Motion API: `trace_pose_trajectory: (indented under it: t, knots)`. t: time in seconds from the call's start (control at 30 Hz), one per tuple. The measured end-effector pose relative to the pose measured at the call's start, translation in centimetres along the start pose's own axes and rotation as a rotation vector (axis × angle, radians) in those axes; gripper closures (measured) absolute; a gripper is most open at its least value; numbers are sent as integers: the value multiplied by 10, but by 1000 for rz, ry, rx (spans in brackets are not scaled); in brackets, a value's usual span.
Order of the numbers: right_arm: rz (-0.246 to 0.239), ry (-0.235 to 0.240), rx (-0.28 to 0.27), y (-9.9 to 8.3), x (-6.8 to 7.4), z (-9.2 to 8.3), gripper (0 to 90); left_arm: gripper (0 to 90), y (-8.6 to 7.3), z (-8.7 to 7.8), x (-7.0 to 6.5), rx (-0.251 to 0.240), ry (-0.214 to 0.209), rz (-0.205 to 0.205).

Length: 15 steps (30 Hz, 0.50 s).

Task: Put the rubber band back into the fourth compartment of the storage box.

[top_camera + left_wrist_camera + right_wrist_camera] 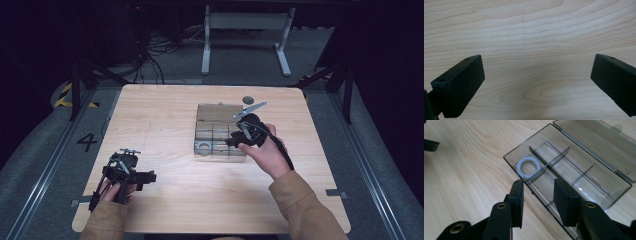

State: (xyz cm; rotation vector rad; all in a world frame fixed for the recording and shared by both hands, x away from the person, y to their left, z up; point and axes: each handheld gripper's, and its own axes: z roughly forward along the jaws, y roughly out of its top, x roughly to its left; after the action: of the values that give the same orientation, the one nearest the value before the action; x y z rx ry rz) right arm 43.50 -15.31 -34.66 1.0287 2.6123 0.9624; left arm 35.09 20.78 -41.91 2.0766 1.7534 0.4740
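I held my right gripper (537, 202) over the near edge of a clear smoky plastic compartment box (599, 192), its two black jaws parted by a modest gap with nothing between them. Just past the tips, in the corner compartment ahead and slightly to that gripper's left, lay a white coiled ring like a spiral hair tie (528, 166), flat on the box floor and against a thin divider. The other compartments beyond it and to the right looked bare. Farther still, the box's hinged transparent lid (596, 142) lay folded open, flat on the light wooden table (461, 170).

From the high view, my right hand (265, 150) sat at the box's right side, the gripper angled toward it. A small dark round disc (247, 100) rested on the table just beyond the lid.

My left gripper (537, 80) was well apart from all that, near my side of the table, its jaws spread wide over bare wood, holding nothing. My left hand (117, 192) gripped it from below.
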Motion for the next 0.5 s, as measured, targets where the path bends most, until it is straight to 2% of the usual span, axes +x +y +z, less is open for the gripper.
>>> trace_pose_trajectory:
  t: [0.5]
  knots:
    - [61,-24,-42,-45,-9,-38,573,0,0,-1,0,0,0,-2]
